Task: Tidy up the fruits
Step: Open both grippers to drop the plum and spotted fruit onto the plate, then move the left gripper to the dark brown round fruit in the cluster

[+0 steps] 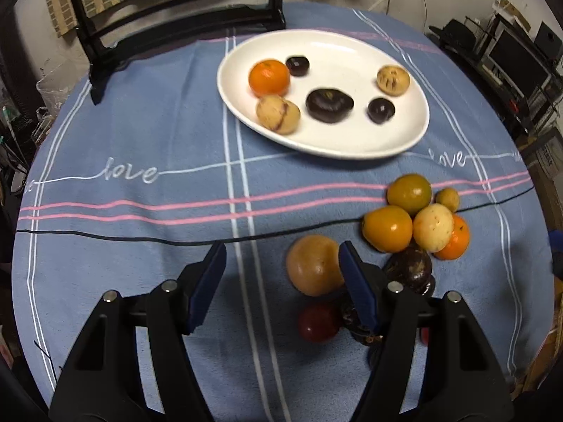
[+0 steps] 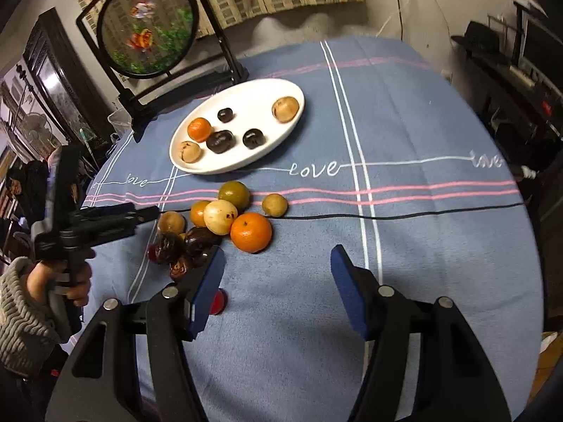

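Observation:
A white oval plate (image 1: 352,140) (image 2: 281,86) at the back of the blue cloth holds several fruits: an orange (image 1: 269,77), two tan ones and three dark ones. A loose pile of fruit (image 1: 410,227) (image 2: 220,216) lies on the cloth in front of it. My left gripper (image 1: 281,249) (image 2: 151,212) hangs open above the pile's left edge. A tan-orange fruit (image 1: 313,263) shows below, just inside its right finger, and no pad presses it. My right gripper (image 2: 278,251) is open over bare cloth, with an orange (image 2: 251,232) just beyond its left finger.
A round painted screen on a black stand (image 2: 147,28) rises behind the plate at the back left. A thin black cable (image 2: 404,215) runs across the cloth. A hand in a knit sleeve (image 2: 21,302) holds the left gripper. Dark shelves and a hat (image 2: 478,40) stand off the table's right side.

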Action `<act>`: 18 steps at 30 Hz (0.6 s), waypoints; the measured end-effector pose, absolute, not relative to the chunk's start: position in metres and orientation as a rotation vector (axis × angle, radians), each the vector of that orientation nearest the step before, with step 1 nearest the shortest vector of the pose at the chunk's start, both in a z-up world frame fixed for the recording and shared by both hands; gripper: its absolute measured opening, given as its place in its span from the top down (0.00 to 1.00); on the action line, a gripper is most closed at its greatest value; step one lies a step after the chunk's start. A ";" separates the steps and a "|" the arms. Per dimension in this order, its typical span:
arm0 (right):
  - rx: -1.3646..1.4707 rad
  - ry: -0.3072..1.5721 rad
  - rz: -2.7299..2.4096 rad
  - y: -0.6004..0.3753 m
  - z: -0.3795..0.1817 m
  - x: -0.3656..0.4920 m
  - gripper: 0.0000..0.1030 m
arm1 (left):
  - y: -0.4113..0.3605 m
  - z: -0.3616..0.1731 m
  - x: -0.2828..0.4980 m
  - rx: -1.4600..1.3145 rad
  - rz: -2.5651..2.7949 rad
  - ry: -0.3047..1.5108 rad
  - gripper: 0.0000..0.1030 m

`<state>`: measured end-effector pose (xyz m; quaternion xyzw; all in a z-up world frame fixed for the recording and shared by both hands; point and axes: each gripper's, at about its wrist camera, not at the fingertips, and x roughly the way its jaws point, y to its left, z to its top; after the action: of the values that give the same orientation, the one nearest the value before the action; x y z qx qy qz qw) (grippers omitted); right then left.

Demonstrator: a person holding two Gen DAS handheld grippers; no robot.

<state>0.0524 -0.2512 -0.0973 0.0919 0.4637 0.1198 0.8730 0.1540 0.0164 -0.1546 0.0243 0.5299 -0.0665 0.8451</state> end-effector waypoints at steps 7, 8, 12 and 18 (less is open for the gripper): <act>0.216 0.973 0.184 -0.263 -0.096 0.042 0.38 | 0.009 -0.175 0.162 0.064 -0.176 1.154 0.29; 0.214 0.974 0.180 -0.263 -0.096 0.041 0.38 | 0.009 -0.176 0.162 0.068 -0.179 1.156 0.26; 0.202 0.977 0.183 -0.260 -0.096 0.041 0.38 | 0.021 -0.181 0.162 0.045 -0.180 1.166 0.17; 0.196 0.974 0.206 -0.257 -0.095 0.041 0.38 | 0.050 -0.171 0.145 0.025 -0.116 1.134 0.18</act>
<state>0.0412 -0.2571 -0.0948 0.0936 0.4665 0.0985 0.8740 0.1448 0.0498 -0.1705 0.0118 0.5369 -0.0548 0.8418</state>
